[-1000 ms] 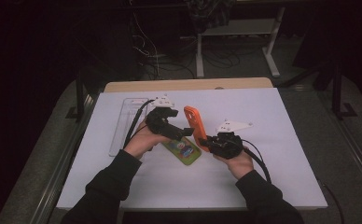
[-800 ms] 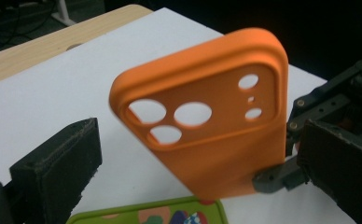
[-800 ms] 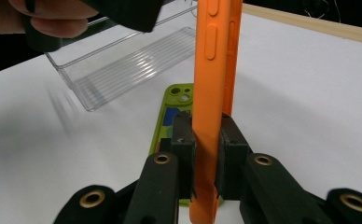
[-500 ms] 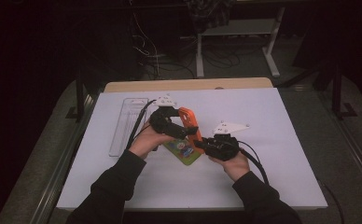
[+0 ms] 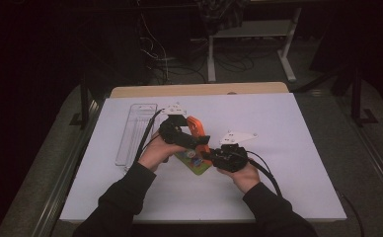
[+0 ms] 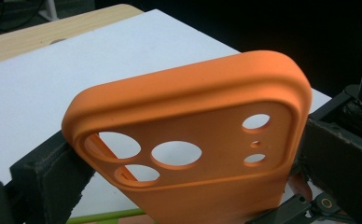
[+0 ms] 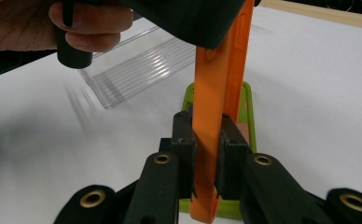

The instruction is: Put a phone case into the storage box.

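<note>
Orange phone case (image 6: 202, 154), rounded corners, camera cutouts, matte finish

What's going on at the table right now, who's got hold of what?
A person holds the orange phone case up off the white table with both tongs. The left tongs grip it across its width near the camera cut-outs, and the right tongs pinch its edge. Under it, a green-rimmed phone lies flat on the table. A clear plastic tray sits off to the left, untouched.
</note>
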{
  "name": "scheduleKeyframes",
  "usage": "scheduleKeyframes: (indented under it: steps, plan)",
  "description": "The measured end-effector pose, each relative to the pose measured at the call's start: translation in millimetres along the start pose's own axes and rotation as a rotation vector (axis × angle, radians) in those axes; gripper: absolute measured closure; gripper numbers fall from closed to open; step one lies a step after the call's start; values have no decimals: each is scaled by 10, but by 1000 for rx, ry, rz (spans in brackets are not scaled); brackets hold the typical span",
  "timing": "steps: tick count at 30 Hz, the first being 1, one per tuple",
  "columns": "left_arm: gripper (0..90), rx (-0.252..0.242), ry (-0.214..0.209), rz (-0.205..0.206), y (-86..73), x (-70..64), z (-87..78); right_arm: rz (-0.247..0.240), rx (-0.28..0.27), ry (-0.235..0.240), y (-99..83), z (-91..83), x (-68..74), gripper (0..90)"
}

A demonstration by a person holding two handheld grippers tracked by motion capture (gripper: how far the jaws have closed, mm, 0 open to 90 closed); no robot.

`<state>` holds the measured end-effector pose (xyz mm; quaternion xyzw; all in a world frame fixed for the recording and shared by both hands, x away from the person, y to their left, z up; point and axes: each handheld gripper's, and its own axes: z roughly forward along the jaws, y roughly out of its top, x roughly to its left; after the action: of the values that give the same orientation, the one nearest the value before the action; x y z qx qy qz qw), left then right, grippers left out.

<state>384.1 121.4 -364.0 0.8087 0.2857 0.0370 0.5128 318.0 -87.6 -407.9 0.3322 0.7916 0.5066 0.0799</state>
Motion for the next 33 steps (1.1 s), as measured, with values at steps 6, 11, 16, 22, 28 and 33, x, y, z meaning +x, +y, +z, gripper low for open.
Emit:
scheduleKeyframes:
  steps: [6, 11, 16, 22, 28, 33]
  plan:
    - [79, -15, 6, -30, -21, 15, -22, -11, 20, -7, -21, 37, 11, 786]
    - [114, -13, 11, -17, -19, -9, -34, -13, 30, -11, -36, 69, 31, 786]
    - [130, -19, 10, -6, -20, -19, -30, -31, 37, -17, -42, 84, 32, 786]
    - [144, -11, 12, 14, -14, -29, -38, -45, 46, -32, -45, 92, 39, 783]
    - [150, -17, 32, 56, -4, -69, -37, -61, 53, -41, -41, 91, 44, 758]
    - [152, -15, 39, 55, -5, -71, -38, -60, 51, -47, -35, 75, 43, 673]
